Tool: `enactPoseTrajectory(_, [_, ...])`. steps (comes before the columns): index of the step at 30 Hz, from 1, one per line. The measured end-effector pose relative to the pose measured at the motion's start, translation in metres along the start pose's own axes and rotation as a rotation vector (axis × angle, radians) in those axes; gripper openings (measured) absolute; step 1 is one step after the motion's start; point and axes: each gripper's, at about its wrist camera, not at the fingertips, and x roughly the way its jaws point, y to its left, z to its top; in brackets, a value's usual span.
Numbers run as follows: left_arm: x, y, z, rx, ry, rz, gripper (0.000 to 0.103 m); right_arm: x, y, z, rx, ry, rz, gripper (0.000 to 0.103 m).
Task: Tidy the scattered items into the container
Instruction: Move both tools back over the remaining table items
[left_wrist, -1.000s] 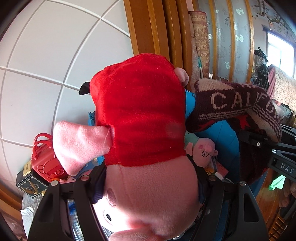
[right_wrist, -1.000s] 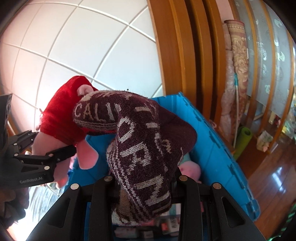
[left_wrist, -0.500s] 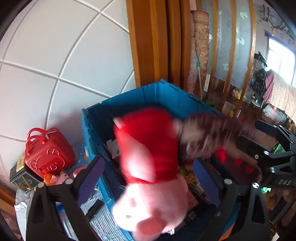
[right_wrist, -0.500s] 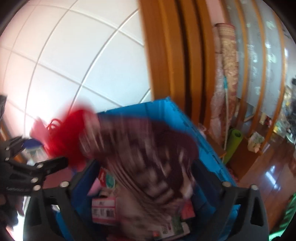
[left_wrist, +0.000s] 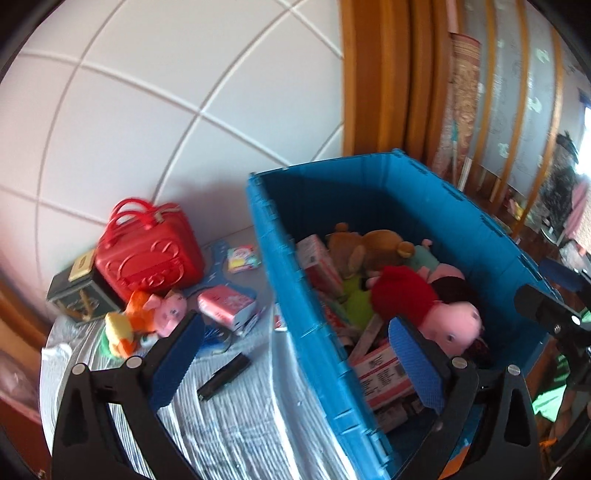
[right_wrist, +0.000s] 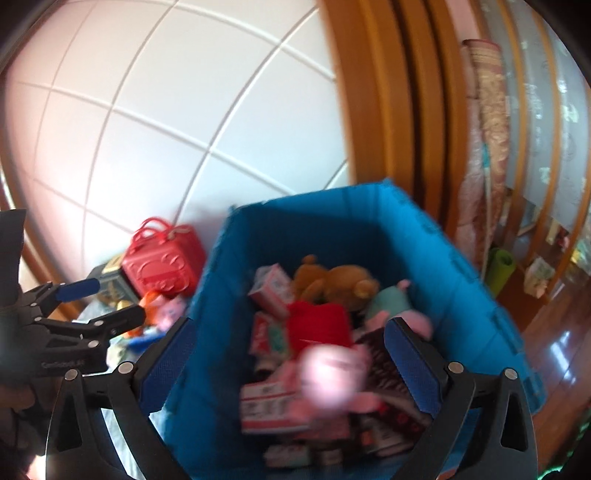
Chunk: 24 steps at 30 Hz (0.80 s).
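The blue crate (left_wrist: 280, 280) (right_wrist: 461, 280) stands on the striped cloth. Inside it lie a pink pig plush in a red dress (left_wrist: 424, 306) (right_wrist: 325, 354), a dark knitted hat (left_wrist: 456, 290) (right_wrist: 388, 365), a brown bear plush (left_wrist: 373, 247) (right_wrist: 340, 280) and several boxes. My left gripper (left_wrist: 295, 354) is open and empty above the crate's left wall. My right gripper (right_wrist: 291, 365) is open and empty above the crate. Left of the crate lie a small pink pig plush (left_wrist: 166, 310), a pink box (left_wrist: 225, 306) and a black marker (left_wrist: 223, 374).
A red toy case (left_wrist: 147, 251) (right_wrist: 162, 262) and a dark tin (left_wrist: 79, 291) stand at the tiled wall. A yellow and orange toy (left_wrist: 120, 330) and a small card packet (left_wrist: 242, 254) lie on the cloth. A wooden door frame (left_wrist: 376, 81) rises behind the crate.
Both grippers opened and drew back. The pig plush dropped from the left one and the knitted hat from the right one into the crate.
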Motion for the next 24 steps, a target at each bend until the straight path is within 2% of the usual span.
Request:
enactPoseTrajectory(4, [-0.016, 0.039, -0.018, -0.079, -0.003, 0.059, 0.101, 0.000, 0.036, -0.007, -0.044, 0.032, 0.058, 0.103])
enactPoseTrajectory(8, [-0.037, 0.070, -0.035, -0.129, 0.000, 0.097, 0.101, -0.003, 0.068, -0.014, -0.063, 0.051, 0.077, 0.103])
enactPoseTrajectory(17, [-0.081, 0.134, -0.082, -0.221, 0.035, 0.198, 0.101, -0.013, 0.125, -0.035, -0.100, 0.077, 0.065, 0.103])
enactPoseTrajectory(24, [-0.096, 0.163, -0.109, -0.267, 0.059, 0.246, 0.101, -0.017, 0.153, -0.047, -0.143, 0.095, 0.053, 0.103])
